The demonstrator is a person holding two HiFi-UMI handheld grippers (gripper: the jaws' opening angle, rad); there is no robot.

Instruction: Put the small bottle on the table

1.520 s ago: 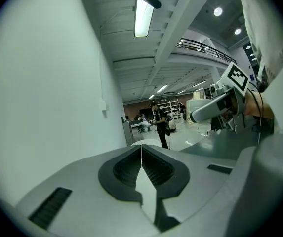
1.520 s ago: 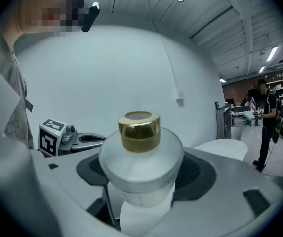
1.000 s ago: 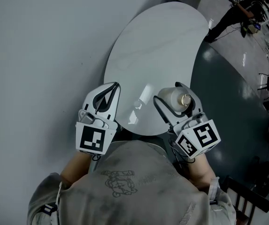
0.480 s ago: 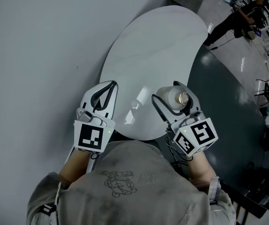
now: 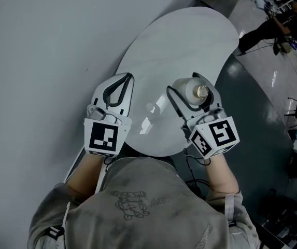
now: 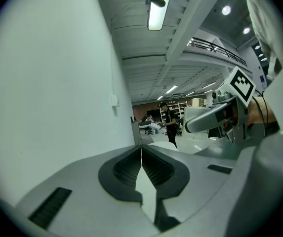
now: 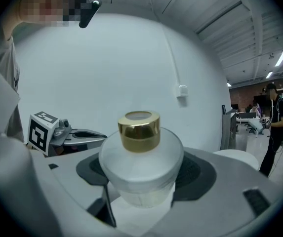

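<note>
right tongs (image 7: 141, 181) grip small bottle (image 7: 140, 167) above table (image 5: 189, 45).

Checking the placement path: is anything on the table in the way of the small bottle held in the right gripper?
Nothing visible. The small bottle sits in the right gripper over bare table; the left gripper, shut and empty, is off to the side.

No readable writing anywhere; the marker cubes (image 5: 105, 138) (image 5: 218, 136) bear only black-and-white square patterns, and the shirt print (image 5: 132, 202) is illegible.
</note>
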